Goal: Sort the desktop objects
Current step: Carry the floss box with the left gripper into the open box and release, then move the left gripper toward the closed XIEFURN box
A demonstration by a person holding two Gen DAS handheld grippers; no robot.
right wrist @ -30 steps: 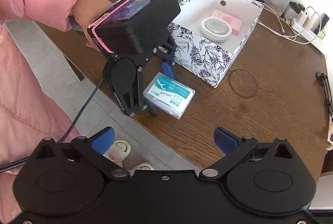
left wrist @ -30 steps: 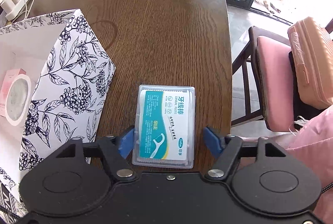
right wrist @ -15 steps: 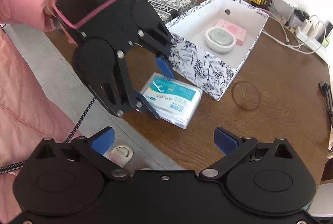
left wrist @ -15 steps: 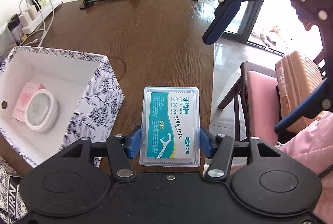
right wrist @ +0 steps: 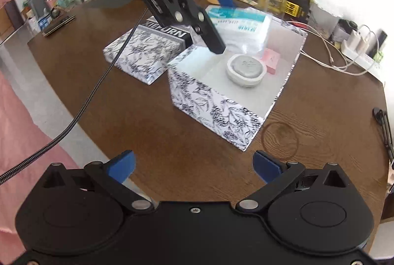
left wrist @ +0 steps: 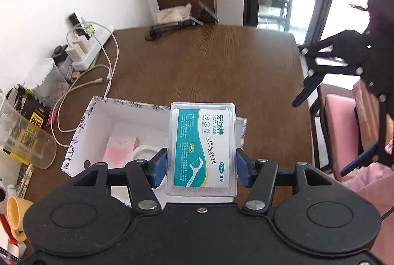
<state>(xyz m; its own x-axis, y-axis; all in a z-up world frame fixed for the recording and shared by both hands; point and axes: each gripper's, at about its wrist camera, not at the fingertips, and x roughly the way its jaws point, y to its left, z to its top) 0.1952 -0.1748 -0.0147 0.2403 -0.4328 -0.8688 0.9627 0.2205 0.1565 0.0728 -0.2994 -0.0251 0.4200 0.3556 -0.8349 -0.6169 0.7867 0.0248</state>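
Dental floss box [left wrist: 202, 149] is no longer lying on the desk [left wrist: 209, 63]: a second ago it sat flat on the wood beside the patterned box [right wrist: 221, 102], with the left claw [left wrist: 202, 164] open around it. Now that claw is clenched on its two long sides, and the box hangs in the air over the near right part of the open patterned box. In the right wrist view it sits above the white interior, clear of the round white tin [right wrist: 246, 67] and the pink carton [right wrist: 270, 57] on the bottom. Judged from this, pickup and carry are done; only lowering and release remain.

Its long axis runs along the claw's fingers, away from the left wrist camera toward the far end of the desk. The printed face looks up at that camera, and the end with the floss-pick drawing is nearest it.

The right claw [right wrist: 194, 166] is released and holds nothing, low over the near desk edge.
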